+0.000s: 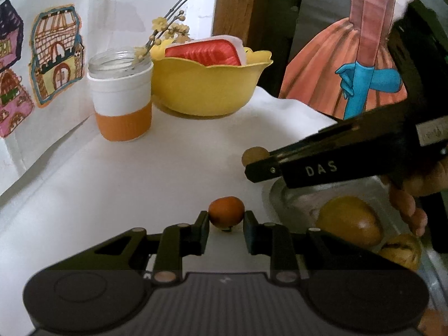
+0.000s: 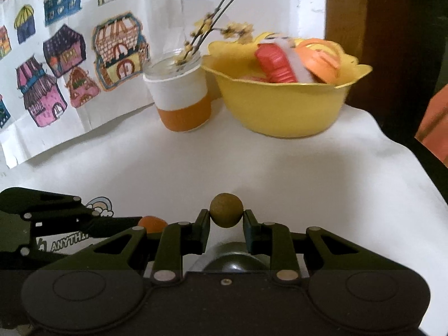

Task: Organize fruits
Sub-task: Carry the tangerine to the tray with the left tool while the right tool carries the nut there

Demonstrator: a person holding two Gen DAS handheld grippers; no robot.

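My left gripper (image 1: pixel 226 219) is shut on a small orange-red fruit (image 1: pixel 226 210), held just above the white tablecloth. My right gripper (image 2: pixel 226 218) is shut on a small round brown-green fruit (image 2: pixel 226 210). In the left wrist view the right gripper (image 1: pixel 259 165) reaches in from the right with that brown fruit (image 1: pixel 254 154) at its tip, above a metal tray (image 1: pixel 275 193). In the tray lie a large yellow fruit (image 1: pixel 348 221) and a wrinkled yellow-brown fruit (image 1: pixel 400 250). The left gripper (image 2: pixel 134 225) and its orange fruit (image 2: pixel 152 223) show at the lower left of the right wrist view.
A yellow scalloped bowl (image 2: pixel 280 106) with red and orange items stands at the back. Beside it is a glass jar (image 2: pixel 179 95) in a white and orange sleeve, holding flower twigs. House drawings (image 2: pixel 56 64) hang on the wall. A hand (image 1: pixel 411 201) grips the right tool.
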